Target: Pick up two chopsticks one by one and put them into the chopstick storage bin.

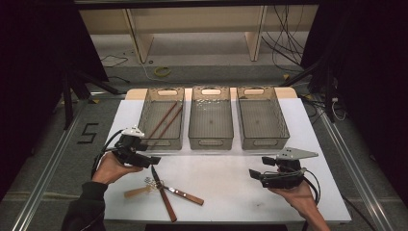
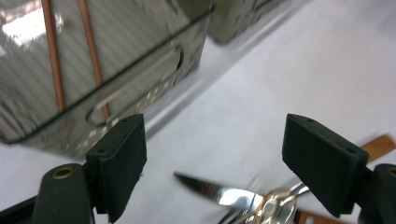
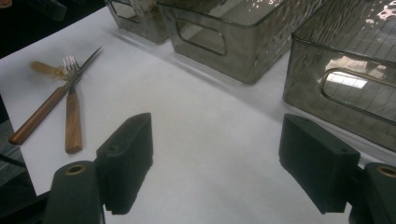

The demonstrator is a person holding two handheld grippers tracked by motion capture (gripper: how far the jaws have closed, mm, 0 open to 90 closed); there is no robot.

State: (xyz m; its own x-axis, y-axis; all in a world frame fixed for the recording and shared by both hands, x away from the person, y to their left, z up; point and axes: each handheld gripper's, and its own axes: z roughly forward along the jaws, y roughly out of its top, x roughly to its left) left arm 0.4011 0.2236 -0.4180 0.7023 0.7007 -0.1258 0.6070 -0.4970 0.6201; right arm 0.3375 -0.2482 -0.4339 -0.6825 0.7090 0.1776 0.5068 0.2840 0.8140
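Jaws of my left gripper (image 2: 215, 161) stood wide and empty over the knife (image 2: 217, 192) at the frame's bottom centre; my right gripper (image 3: 215, 161) gaped too, holding nothing.

White worktop (image 1: 231, 166) in front of me. Along its far side, three clear bins (image 1: 210, 118) in a row, close together, handle slots facing me. On the near left, lying crossed in a small heap: a knife (image 1: 162, 192), a fork (image 1: 175, 190) and a pale wooden piece (image 1: 136, 192).
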